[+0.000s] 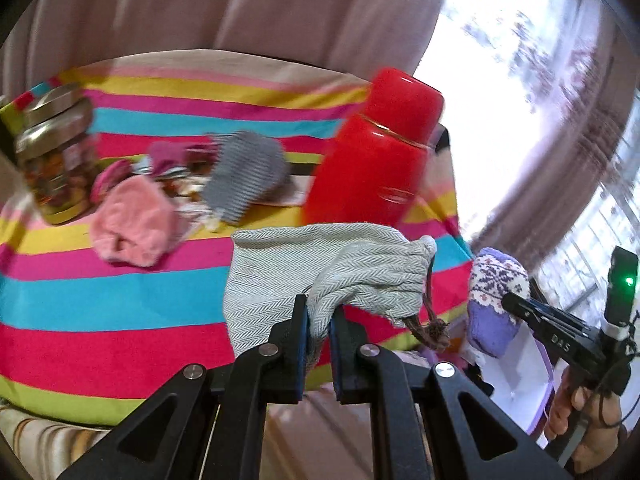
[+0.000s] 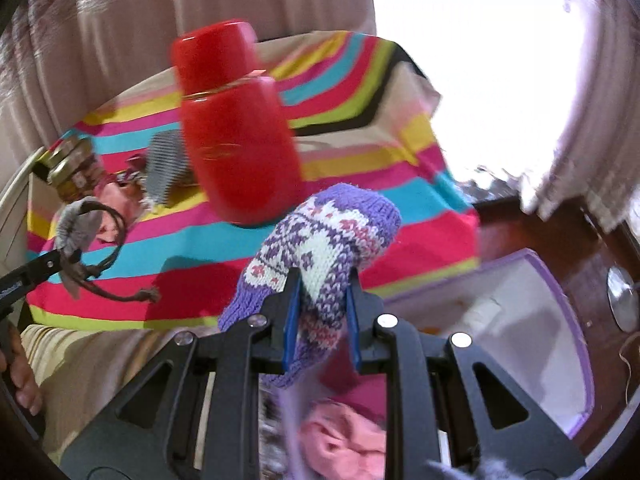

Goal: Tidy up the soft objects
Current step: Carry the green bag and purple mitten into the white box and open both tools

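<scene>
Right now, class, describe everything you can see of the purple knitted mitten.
The purple knitted mitten is chunky wool with a white and pink snowflake pattern and a plain purple edge. It is pinched between the blue pads of the right gripper, held off the striped cloth, bunched and tilted. Nothing else touches it.

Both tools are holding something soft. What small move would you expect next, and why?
Probably the right hand-held gripper carries its purple knit mitten over the purple-rimmed box and lets go: pink soft things already lie below it. The left hand-held gripper grips a grey pouch.
</scene>
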A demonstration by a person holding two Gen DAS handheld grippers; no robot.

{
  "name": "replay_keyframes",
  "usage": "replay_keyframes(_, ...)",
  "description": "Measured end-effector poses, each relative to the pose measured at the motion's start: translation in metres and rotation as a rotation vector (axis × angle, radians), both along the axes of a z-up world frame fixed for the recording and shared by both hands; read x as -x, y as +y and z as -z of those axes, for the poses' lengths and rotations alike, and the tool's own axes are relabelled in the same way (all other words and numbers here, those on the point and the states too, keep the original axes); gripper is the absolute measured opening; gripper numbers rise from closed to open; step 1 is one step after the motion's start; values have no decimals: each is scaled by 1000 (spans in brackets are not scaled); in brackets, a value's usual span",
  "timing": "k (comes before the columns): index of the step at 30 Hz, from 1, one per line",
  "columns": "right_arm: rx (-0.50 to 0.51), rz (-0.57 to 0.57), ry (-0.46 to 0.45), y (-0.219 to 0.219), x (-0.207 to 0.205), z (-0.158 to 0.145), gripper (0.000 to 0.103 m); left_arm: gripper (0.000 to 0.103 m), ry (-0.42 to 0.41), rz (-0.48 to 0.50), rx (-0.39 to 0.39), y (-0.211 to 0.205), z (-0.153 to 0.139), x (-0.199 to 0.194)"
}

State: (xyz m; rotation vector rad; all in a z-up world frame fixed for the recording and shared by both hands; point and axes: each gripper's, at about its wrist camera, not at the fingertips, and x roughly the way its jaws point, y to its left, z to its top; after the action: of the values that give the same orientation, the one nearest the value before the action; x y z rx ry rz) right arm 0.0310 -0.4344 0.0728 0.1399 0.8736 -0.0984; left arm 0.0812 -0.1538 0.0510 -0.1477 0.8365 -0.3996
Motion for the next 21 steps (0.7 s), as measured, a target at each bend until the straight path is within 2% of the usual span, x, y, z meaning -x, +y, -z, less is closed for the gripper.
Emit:
replay_keyframes(12, 42, 145, 16, -71, 32, -4, 24, 10, 9, 240, -13, -95, -3, 21)
replay_keyframes(21, 71, 243, -5, -107, 47, -15, 27, 10, 16, 376, 0, -137, -2, 35)
